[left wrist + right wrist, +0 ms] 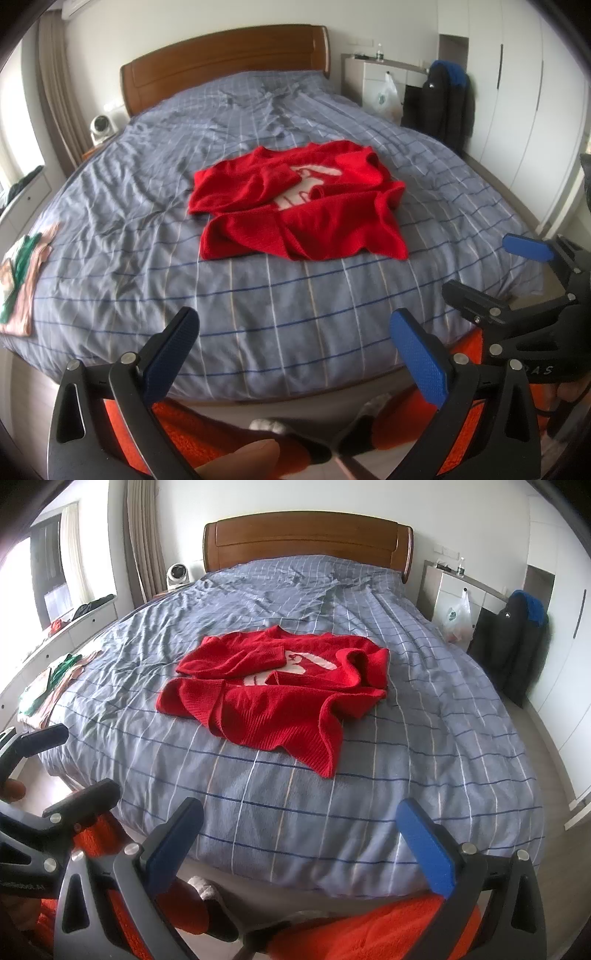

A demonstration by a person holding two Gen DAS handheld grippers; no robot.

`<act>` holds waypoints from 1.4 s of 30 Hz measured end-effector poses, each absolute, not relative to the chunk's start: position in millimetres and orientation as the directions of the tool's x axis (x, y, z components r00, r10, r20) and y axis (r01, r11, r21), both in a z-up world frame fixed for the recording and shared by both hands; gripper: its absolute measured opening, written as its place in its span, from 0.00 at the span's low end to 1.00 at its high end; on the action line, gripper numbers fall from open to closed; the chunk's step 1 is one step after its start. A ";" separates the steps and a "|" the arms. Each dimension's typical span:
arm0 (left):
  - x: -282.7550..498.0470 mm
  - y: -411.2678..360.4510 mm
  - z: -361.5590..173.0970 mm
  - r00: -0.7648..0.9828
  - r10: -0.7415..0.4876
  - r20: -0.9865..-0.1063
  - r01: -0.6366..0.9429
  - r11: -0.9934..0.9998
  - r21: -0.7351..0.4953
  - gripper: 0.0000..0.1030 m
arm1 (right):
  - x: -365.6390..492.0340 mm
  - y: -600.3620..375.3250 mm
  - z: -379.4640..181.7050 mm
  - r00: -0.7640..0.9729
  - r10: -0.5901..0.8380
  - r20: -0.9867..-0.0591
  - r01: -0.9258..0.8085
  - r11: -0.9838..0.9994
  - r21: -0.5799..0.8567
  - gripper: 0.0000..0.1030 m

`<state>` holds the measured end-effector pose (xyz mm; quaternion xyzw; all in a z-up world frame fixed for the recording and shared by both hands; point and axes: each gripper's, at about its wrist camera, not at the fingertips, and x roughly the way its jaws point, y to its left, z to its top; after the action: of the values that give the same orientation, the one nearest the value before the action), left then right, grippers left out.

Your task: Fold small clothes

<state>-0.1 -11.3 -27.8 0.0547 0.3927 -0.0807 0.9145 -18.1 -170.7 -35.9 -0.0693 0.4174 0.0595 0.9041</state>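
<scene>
Both grippers hang back at the foot of the bed, nothing in hand.

Left gripper (295, 354) sits at the bottom of its frame, fingers spread wide and empty; right gripper (301, 840) the same, jaws wide apart over the near edge of the checked blue duvet (406, 686). Centre frame, the red sweater (280, 690) lies rumpled on the duvet, well apart from both. At the left edge, a folded pink-and-green garment (22, 273) rests on the bed.

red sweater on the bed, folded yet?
Not folded. The red sweater lies rumpled, sleeves crossed over its white chest graphic, hem splayed unevenly.
</scene>
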 end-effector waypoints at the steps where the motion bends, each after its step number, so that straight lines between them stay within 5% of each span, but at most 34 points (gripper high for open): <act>1: 0.1 -11.4 -27.8 0.678 -0.105 -0.727 0.191 0.981 0.037 1.00 | -18.2 -170.7 -35.9 0.645 0.050 -0.763 -0.165 0.983 -0.075 1.00; 34: -1.3 -13.2 -34.2 0.653 -0.117 -0.748 0.195 0.981 0.017 1.00 | -22.1 -166.8 -44.3 0.638 0.055 -0.768 -0.175 0.982 -0.075 1.00; 42: 8.9 37.4 -45.6 0.606 -0.103 -0.789 0.069 0.995 -0.077 1.00 | 6.5 -213.7 -58.8 0.658 0.043 -0.752 -0.106 0.994 -0.036 1.00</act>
<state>8.9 37.4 -45.6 -0.0191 0.4411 -0.0479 0.8960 6.5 -213.7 -58.8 -0.0382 0.4114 0.0409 0.9097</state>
